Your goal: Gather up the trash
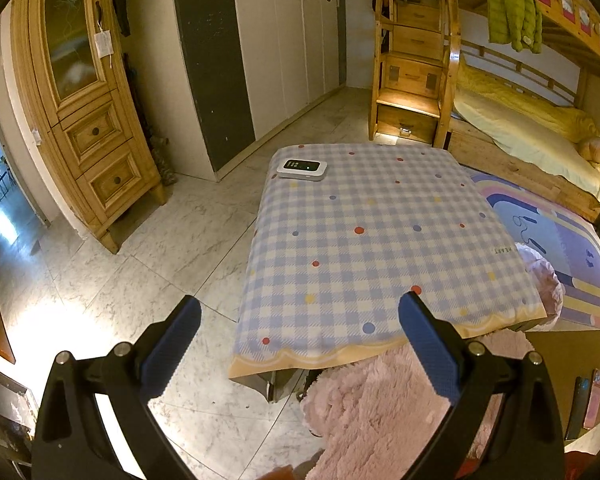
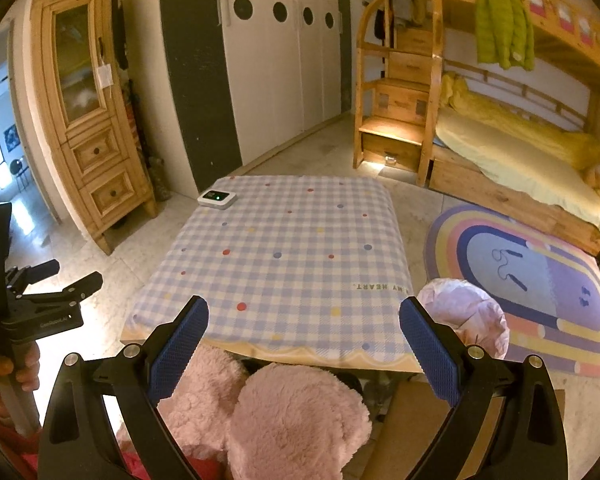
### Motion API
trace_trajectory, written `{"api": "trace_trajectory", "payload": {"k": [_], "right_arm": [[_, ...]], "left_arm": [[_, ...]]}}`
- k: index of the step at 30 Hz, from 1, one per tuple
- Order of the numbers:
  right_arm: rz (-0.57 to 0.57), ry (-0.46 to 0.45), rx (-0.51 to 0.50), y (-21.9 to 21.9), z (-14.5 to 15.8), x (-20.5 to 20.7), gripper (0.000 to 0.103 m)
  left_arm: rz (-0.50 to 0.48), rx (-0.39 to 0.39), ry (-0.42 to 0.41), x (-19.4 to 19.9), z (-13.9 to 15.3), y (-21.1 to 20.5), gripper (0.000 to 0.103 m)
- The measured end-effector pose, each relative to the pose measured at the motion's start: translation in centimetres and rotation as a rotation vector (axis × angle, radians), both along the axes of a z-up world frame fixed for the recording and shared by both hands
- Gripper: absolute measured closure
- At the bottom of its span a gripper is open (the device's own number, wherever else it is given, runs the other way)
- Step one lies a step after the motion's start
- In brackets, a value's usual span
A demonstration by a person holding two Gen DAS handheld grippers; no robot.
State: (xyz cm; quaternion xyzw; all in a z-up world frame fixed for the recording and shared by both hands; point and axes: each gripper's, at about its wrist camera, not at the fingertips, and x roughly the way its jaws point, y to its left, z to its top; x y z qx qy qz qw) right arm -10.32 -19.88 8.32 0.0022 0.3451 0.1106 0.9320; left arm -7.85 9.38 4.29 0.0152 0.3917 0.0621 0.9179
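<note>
Hovering wide open and empty before the checked surface [image 2: 284, 248], the right tool [image 2: 304, 338] and left tool [image 1: 300, 340] need trash, none showing beyond the lined bin [image 2: 466, 316] beside it.

Trash bin [image 2: 466, 316]: round, lined with a crinkled pale pink bag, mouth open, upright on the floor. Sits just beside the checked worktop's [image 2: 284, 256] near corner, at 4 o'clock from its centre.
</note>
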Motion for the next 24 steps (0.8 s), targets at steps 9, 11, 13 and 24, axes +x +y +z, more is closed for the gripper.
{"api": "trace_trajectory", "payload": {"k": [9,11,13,24], "right_arm": [[-0.002,0.003,0.000,-0.01,-0.09,0.03,0.008],[-0.004,0.004,0.001,-0.01,-0.11,0.05,0.008],[-0.005,0.005,0.002,-0.02,-0.20,0.08,0.008],[-0.002,0.007,0.004,-0.22,-0.06,0.13,0.008]], "left_arm": [[-0.004,-0.003,0.000,0.10,0.06,-0.07,0.007],[-0.005,-0.002,0.000,0.18,0.07,-0.09,0.007],[-0.006,-0.002,0.001,0.18,0.07,-0.10,0.007],[-0.004,-0.001,0.001,0.19,0.11,-0.12,0.007]]}}
